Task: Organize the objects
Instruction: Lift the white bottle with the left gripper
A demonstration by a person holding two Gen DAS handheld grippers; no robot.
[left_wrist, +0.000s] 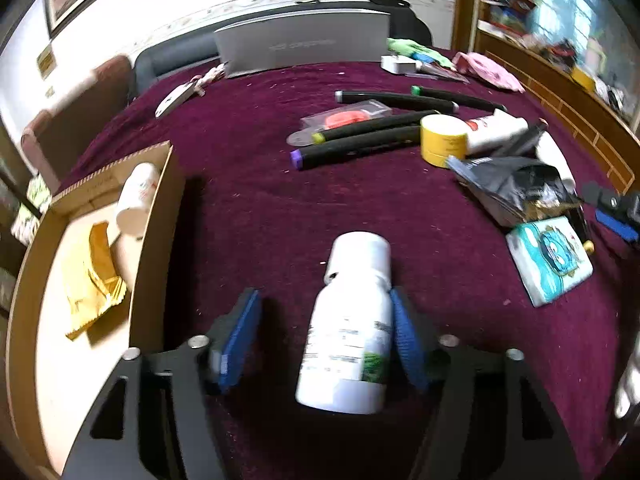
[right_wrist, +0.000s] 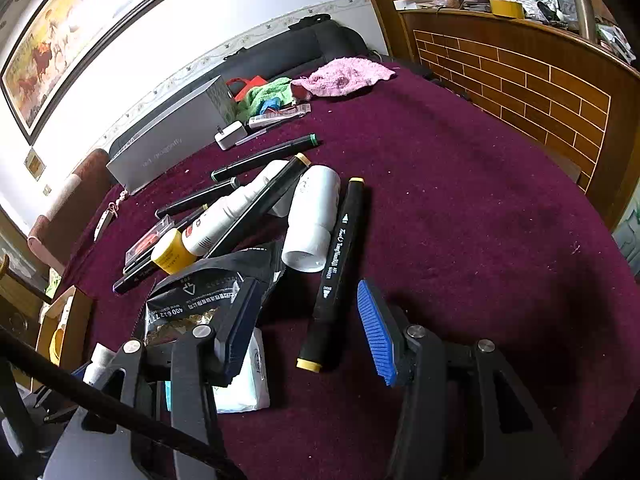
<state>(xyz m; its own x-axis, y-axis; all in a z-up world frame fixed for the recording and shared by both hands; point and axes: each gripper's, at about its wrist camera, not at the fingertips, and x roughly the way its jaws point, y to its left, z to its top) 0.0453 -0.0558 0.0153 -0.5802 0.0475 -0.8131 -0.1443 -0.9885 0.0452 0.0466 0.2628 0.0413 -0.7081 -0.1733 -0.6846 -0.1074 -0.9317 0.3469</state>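
Maroon velvet tabletop (right_wrist: pixel 460 208); white wall, framed horse painting (right_wrist: pixel 76 40); wooden brick-pattern counter (right_wrist: pixel 520 80); bright window (left_wrist: pixel 560 4).

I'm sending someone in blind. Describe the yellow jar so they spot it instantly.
On the maroon tablecloth, find the pile of black markers. The yellow jar stands at its right end, against a lying white tube. It's the only short, round, all-yellow thing there.

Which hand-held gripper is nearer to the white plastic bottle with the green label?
Left hand-held gripper: the white plastic bottle lies between its fingers. The right hand-held gripper straddles a black marker.
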